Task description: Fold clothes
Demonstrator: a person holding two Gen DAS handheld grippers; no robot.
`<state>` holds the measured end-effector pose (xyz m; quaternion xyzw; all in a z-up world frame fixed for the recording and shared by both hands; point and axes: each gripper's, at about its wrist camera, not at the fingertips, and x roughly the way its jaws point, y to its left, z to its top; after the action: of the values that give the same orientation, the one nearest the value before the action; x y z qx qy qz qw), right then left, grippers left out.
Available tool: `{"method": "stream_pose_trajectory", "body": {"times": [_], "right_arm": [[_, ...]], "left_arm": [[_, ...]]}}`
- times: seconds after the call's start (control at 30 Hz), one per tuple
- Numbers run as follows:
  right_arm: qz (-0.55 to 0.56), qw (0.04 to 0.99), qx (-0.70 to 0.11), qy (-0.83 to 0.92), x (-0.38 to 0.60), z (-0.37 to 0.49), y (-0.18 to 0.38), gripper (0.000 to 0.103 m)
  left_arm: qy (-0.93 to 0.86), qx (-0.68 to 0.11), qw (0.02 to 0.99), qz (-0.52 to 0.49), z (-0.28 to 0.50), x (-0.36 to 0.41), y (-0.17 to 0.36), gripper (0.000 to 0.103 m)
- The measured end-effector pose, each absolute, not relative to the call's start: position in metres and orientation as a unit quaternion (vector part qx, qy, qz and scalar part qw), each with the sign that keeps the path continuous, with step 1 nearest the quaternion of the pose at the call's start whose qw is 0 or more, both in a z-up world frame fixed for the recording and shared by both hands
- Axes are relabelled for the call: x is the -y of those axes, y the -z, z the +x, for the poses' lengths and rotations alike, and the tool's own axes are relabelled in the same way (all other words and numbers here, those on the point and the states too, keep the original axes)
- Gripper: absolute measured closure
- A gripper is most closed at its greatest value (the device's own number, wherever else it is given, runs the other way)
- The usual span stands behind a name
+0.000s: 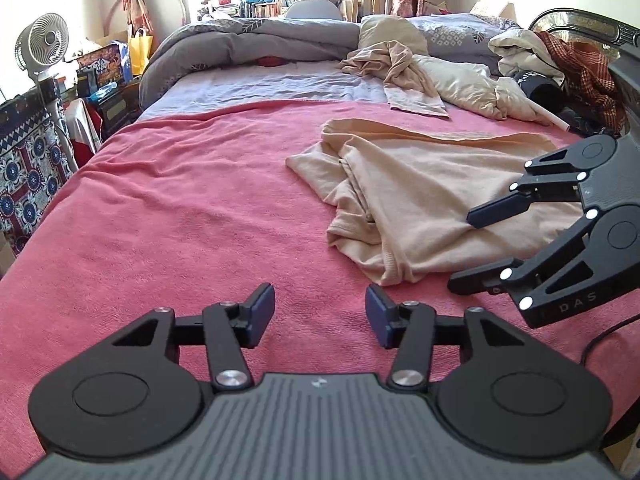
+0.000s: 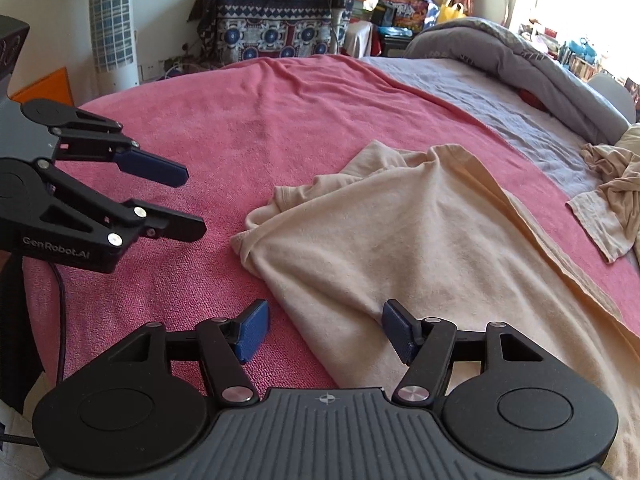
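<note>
A pink blanket (image 1: 168, 208) covered most of the bed and filled the centre of both views, with a pale lilac sheet (image 1: 256, 88) showing beyond it toward the top of the frame. A grey duvet (image 1: 240, 40) lay bunched along the far edge, upper centre in the left wrist view and upper right in the right wrist view.

The cream garment (image 2: 392, 240) lay crumpled on the blanket, right of centre in the left wrist view and across the lower right of the right wrist view, one long edge folded back on itself. A second, tan garment (image 1: 400, 76) lay heaped in the upper right of the left wrist view, beside a pale pile that may have been bedding or more clothes; the view there was too washed out to say.

The left gripper (image 1: 320, 316) sat at the bottom centre of its own view, jaws apart over bare blanket with nothing between them. The right gripper (image 2: 326, 332) hung at the bottom centre of its view, jaws likewise apart, straddling the garment's near edge; its right pad was over the cloth, though contact could not be confirmed.

A white fan (image 1: 42, 42) stood at the upper left.
</note>
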<state>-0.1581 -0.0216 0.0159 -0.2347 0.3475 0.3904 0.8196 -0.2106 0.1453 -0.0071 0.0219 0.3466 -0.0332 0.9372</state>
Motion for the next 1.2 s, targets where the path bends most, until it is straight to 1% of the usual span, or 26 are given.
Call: {"method": "stream_pose_trajectory", "body": {"times": [0.1,0.27,0.43,0.57,0.7,0.87,0.9,0.93,1.0,1.03,1.07,1.13,1.2], "right_arm": [[-0.236,0.821,-0.349,-0.387,0.019,-0.157,-0.013,0.037],[-0.235,0.820,-0.349,-0.387,0.020,-0.157,-0.013,0.036],[-0.232,0.822,-0.346,-0.387,0.021,-0.158,-0.013,0.036],[-0.229,0.824,-0.345,-0.388,0.023,-0.159,-0.013,0.036],[-0.227,0.825,-0.343,-0.387,0.026,-0.161,-0.012,0.036],[-0.221,0.826,-0.346,-0.387,0.027,-0.160,-0.011,0.036],[-0.219,0.826,-0.347,-0.387,0.028,-0.160,-0.011,0.036],[-0.218,0.826,-0.347,-0.387,0.028,-0.160,-0.011,0.036],[-0.218,0.827,-0.346,-0.386,0.028,-0.161,-0.011,0.036],[-0.218,0.827,-0.345,-0.386,0.028,-0.162,-0.011,0.036],[-0.218,0.828,-0.345,-0.385,0.028,-0.162,-0.011,0.036],[-0.216,0.828,-0.346,-0.386,0.029,-0.162,-0.011,0.036],[-0.214,0.828,-0.347,-0.386,0.029,-0.162,-0.012,0.036]], "left_arm": [[0.033,-0.346,0.938,0.021,-0.210,-0.145,0.007,0.044],[0.048,-0.344,0.938,0.011,-0.209,-0.141,0.005,0.044],[0.116,-0.330,0.936,-0.035,-0.201,-0.138,0.001,0.042],[0.120,-0.349,0.929,-0.017,-0.185,-0.124,0.010,0.043],[0.127,-0.365,0.921,-0.040,-0.171,-0.121,0.020,0.043],[0.130,-0.373,0.918,-0.028,-0.164,-0.118,0.023,0.044],[0.130,-0.374,0.918,-0.027,-0.162,-0.118,0.024,0.045],[0.127,-0.376,0.918,-0.027,-0.161,-0.118,0.024,0.048],[0.124,-0.377,0.917,-0.033,-0.160,-0.120,0.025,0.050],[0.123,-0.377,0.917,-0.042,-0.159,-0.122,0.025,0.053],[0.121,-0.376,0.917,-0.053,-0.159,-0.124,0.025,0.058],[0.126,-0.377,0.914,-0.077,-0.160,-0.131,0.027,0.074],[0.128,-0.378,0.913,-0.088,-0.161,-0.137,0.028,0.080]]}}
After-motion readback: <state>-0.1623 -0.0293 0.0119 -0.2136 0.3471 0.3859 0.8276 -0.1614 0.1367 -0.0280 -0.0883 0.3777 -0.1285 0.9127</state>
